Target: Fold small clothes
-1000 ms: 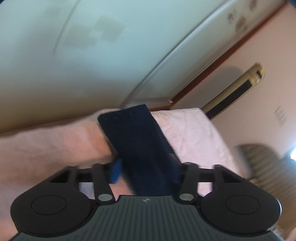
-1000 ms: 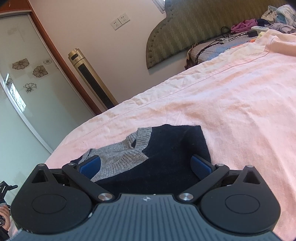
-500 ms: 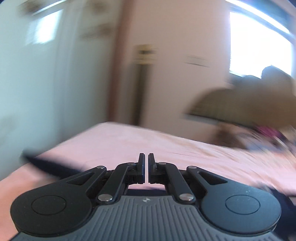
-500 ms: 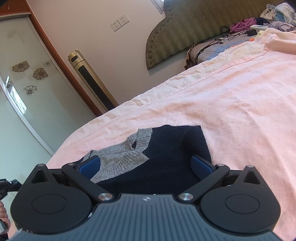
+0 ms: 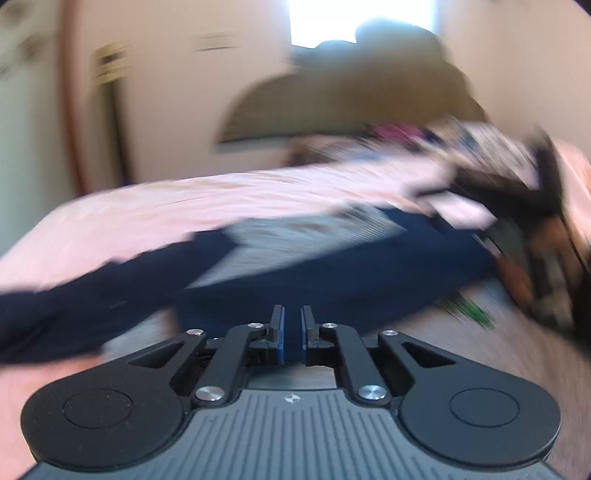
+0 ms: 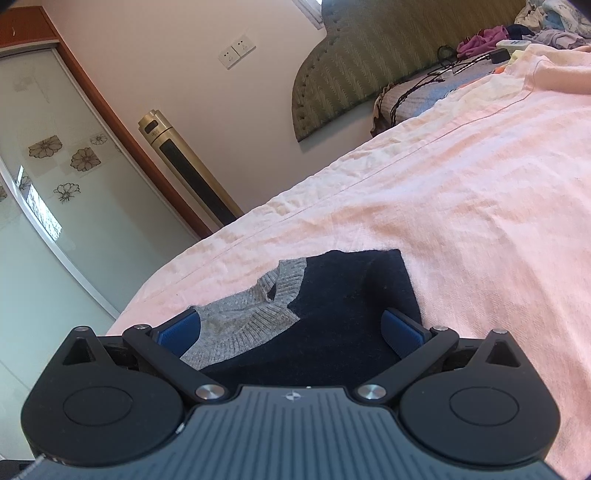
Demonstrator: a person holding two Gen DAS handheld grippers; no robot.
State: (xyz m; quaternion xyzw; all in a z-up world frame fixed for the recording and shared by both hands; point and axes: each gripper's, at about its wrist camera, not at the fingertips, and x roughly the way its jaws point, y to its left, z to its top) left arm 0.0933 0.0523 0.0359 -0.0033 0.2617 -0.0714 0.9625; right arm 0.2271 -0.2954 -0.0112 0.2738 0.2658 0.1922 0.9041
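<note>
open pink bed [image 6: 461,206] is lying clear beyond and right of the sweater [image 6: 332,332]; clutter pile [image 6: 517,33] is crowding the headboard [image 6: 369,55] end.

Each black plastic left gripper [image 5: 291,328] and right gripper [image 6: 291,328] has round housings, silver screws, blue finger pads [image 6: 402,330] and a ribbed grey body.

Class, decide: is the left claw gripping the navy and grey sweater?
Apart. In the left wrist view the left claw is opening, with an empty slit between its pads; the sweater lies beyond them.

No legible text or labels anywhere
</note>
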